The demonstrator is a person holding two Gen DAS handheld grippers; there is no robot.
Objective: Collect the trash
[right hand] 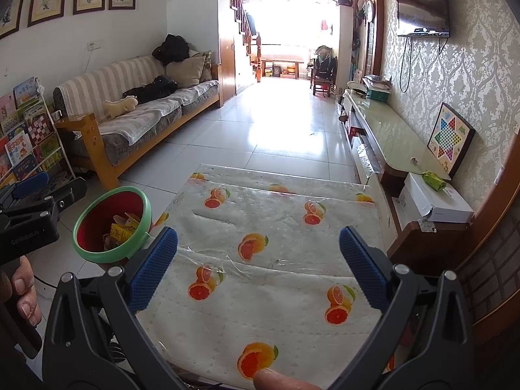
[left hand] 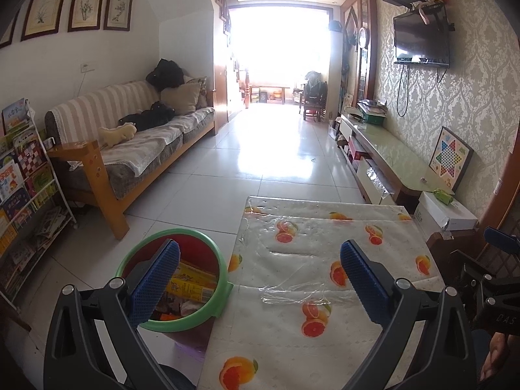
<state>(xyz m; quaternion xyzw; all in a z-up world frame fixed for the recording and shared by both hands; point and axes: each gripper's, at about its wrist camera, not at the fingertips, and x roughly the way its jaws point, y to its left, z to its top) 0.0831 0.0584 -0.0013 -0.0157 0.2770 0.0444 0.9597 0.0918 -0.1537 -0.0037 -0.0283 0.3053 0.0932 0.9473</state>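
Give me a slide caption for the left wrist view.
Open left gripper above the orange-print table, beside a green-rimmed bin holding wrappers.

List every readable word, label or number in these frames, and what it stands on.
"GenRobot.AI": black body of the left gripper.
"DAS": black body of the right gripper, partly cut off.
Yellow packet in the green-rimmed red bin: print blurred.
Children's books on the white wire rack: titles unreadable.
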